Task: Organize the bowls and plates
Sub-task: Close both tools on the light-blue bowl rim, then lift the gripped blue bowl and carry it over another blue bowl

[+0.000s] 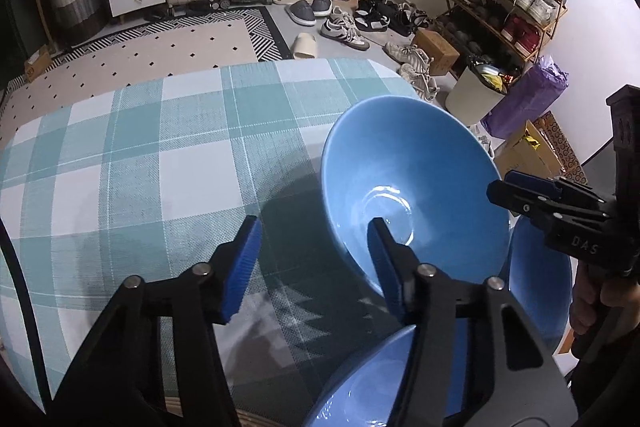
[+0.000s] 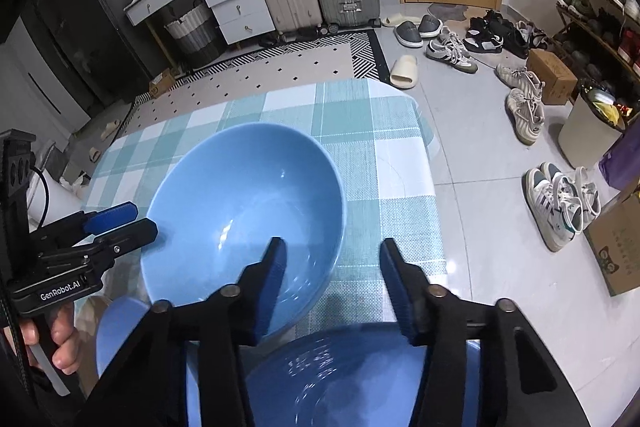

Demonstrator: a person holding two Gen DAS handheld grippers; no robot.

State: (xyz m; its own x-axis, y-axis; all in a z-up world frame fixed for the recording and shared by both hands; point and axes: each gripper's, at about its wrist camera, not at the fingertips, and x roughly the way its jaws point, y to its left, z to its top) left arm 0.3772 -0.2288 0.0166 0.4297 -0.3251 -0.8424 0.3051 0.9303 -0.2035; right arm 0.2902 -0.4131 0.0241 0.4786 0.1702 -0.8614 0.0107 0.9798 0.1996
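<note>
Both grippers, left gripper (image 1: 314,263) and right gripper (image 2: 332,283), straddle the big bowl (image 1: 408,187) rim, fingers spread; pinch opposite sides evenly before lifting.

My table (image 1: 132,155) wears a teal-and-white checked cloth (image 2: 360,131). On it stands a big blue bowl (image 1: 408,187), tilted, near the far right corner. Nearer me sit two more blue dishes: a plate (image 2: 360,375) at the near edge and another (image 1: 540,291) just beside the bowl.
</note>
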